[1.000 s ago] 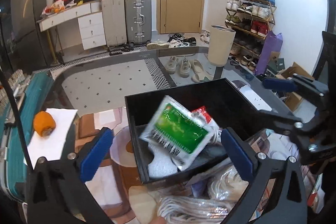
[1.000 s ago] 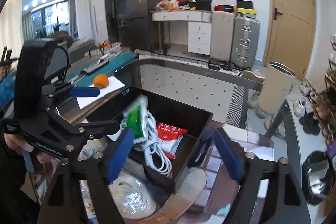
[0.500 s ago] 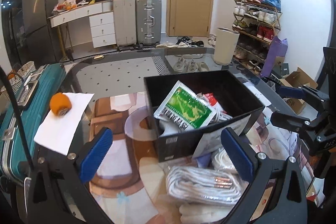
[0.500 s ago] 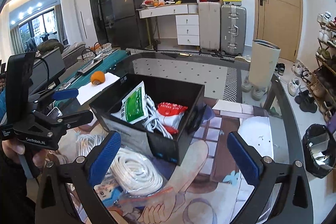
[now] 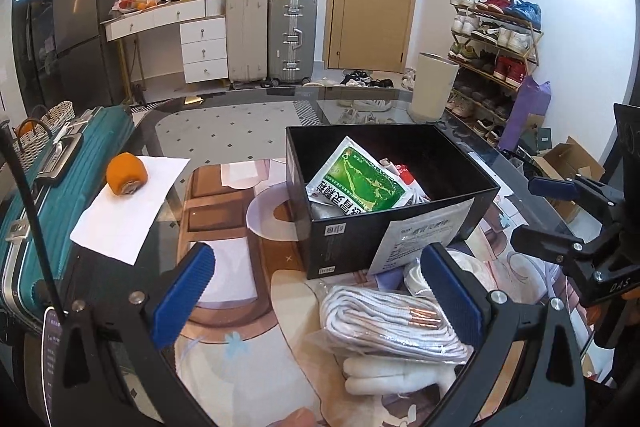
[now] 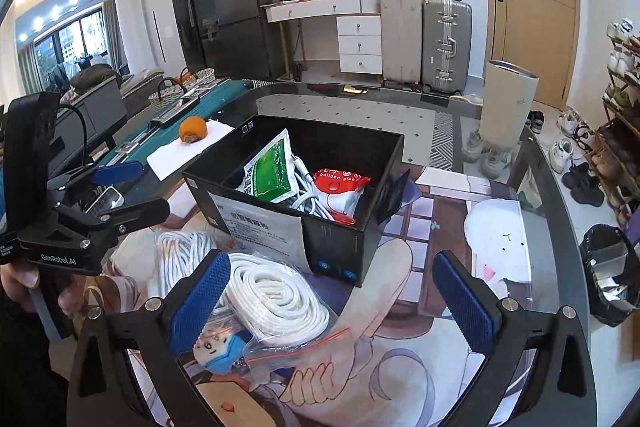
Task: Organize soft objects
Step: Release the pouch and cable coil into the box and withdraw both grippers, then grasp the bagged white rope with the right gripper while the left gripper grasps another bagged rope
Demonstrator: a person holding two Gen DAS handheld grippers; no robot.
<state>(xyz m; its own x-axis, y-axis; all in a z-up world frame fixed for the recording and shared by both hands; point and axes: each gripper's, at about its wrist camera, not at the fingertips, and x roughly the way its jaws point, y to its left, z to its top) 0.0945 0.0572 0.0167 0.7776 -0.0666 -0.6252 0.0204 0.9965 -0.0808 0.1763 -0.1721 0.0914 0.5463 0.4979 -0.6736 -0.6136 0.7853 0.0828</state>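
A black box [image 5: 400,223] [image 6: 340,247] stands on the glass table. It holds a green packet [image 5: 360,183] [image 6: 272,167], a red and white packet [image 6: 340,187] and white cable. A white flat packet [image 5: 420,235] [image 6: 264,227] leans on its near wall. Bagged white cord bundles [image 5: 388,319] [image 6: 276,299] and a small plush doll [image 6: 218,349] lie in front. My left gripper [image 5: 324,299] is open above the cord bundle. My right gripper [image 6: 332,303] is open above the coiled cord. Both are empty.
An orange fruit [image 5: 126,173] sits on white paper [image 5: 128,207] at the left. A teal suitcase [image 5: 48,187] lies beside the table. A printed mat [image 6: 460,267] covers the table. Suitcases, drawers, a shoe rack and a bin stand farther back.
Both grippers have pulled back and up from the box. The box now lies farther ahead, and the cord bundles in front of it have come into view.
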